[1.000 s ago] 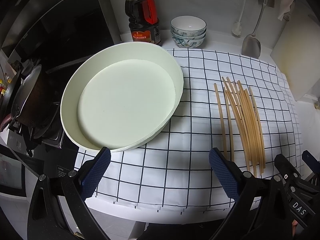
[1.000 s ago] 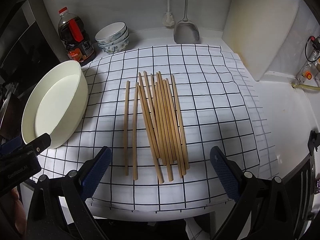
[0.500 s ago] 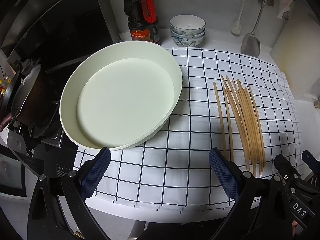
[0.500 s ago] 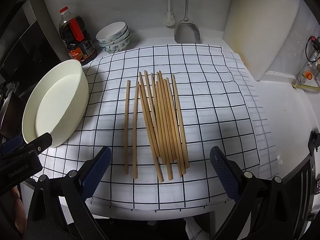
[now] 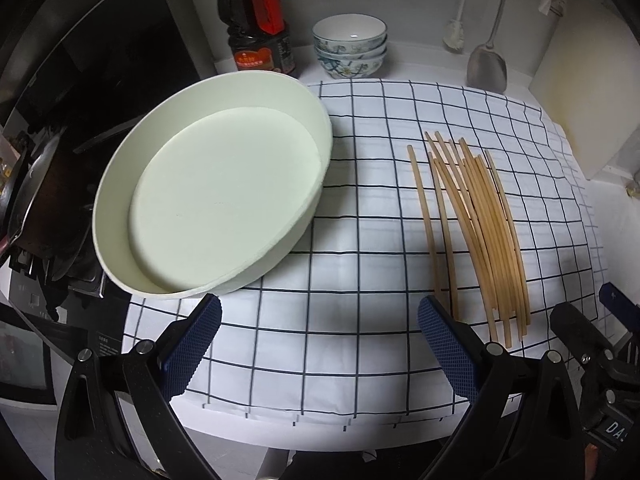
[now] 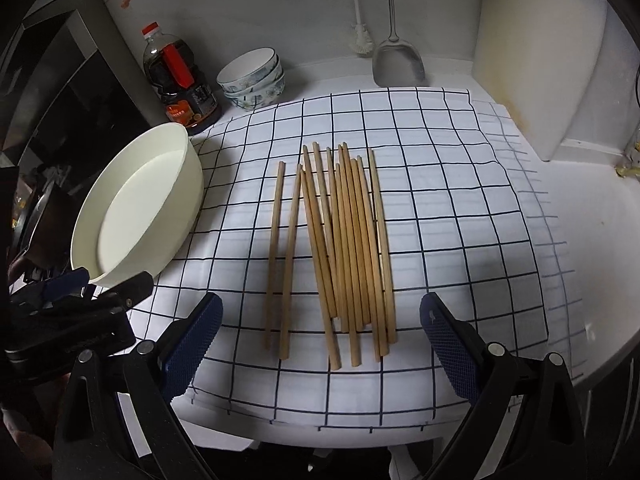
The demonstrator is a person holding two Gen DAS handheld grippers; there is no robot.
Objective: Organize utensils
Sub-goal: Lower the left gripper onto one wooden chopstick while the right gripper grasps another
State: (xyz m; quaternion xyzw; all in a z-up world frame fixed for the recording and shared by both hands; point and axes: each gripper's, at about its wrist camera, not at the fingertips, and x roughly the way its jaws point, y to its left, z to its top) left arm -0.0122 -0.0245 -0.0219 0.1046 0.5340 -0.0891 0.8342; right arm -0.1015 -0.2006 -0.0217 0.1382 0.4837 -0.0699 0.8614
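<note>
Fingers (image 6: 192, 344) of the right gripper (image 6: 320, 340) spread wide and empty, blue pads flanking the near ends of the chopsticks (image 6: 340, 248) — lined up, by the look of it, to straddle the bundle lengthwise before any squeeze. Left gripper (image 5: 316, 340) likewise agape, nothing between its pads, hovering low over bare cloth between the tray and the sticks; probably waiting its turn, or ready to steady the tray.

Wooden chopsticks flat on the checked cloth (image 6: 460, 220), running roughly front to back: two loose ones on the left, slightly apart from the rest, then a tighter cluster with a few crossing over their neighbours. Near ends uneven, some poking further forward — an awkward start for a tidy grasp, likely needing a nudge into line first.

White oval tray (image 5: 120, 184) at the left edge of the cloth, empty, partly overhanging the stove side; the obvious destination, judged from the task. Well apart from the sticks, with open cloth between.

Behind, against the wall: dark sauce bottle (image 6: 180, 84), stacked patterned bowls (image 6: 252, 76), metal spatula (image 6: 398, 60), pale cutting board (image 6: 532, 52) leaning upright. None in the way.

Nothing gathered yet.
</note>
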